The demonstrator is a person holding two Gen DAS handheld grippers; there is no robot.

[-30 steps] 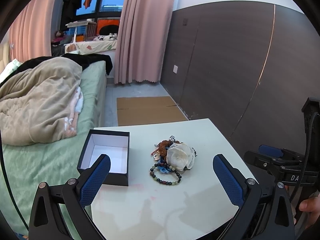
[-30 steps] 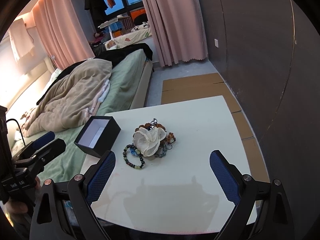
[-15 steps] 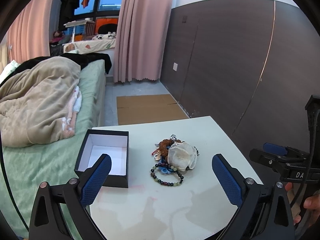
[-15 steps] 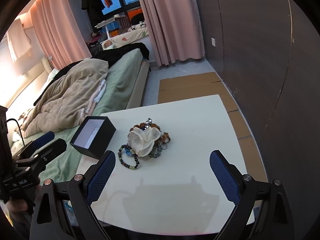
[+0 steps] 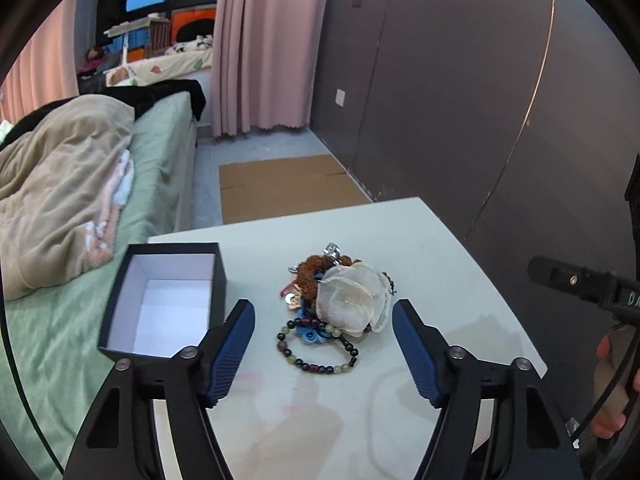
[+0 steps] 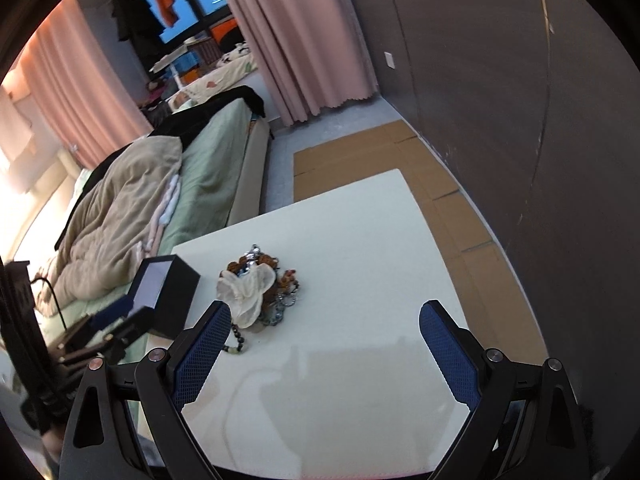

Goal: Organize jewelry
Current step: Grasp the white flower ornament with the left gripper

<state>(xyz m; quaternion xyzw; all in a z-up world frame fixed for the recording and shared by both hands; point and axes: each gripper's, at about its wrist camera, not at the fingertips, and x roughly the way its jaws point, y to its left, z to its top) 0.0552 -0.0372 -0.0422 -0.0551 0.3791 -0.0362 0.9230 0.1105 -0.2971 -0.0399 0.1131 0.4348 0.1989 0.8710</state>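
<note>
Against the frame a second back, the left gripper has drawn in on the jewelry: its jaws have just been closing and now stand narrower, yet they are still apart with nothing pressed between the blue pads. The heap looks larger and lower in the left wrist view than it did. In the right wrist view the room now sits tilted, and the heap has slid from the middle toward 9 o'clock, close above the left pad. The right gripper has its jaws spread as wide as before, with nothing held.

Going left to right in the left wrist view: one green bed with one beige blanket at 9 o'clock; one black box, lid off, white inside and empty, at the white table's left edge, about 8 o'clock; then one heap of jewelry near the centre, lying on the tabletop in line with the gap of the left gripper but beyond the pads. In the heap one white fabric flower lies on top, one brown beaded piece behind it, one small blue piece under it, and one bead bracelet of green and dark beads lies at its near side. Other pieces are too tangled to count. At 3 o'clock the other gripper's body shows, with a hand on it.

One flat cardboard sheet lies on the floor at 12 o'clock.
</note>
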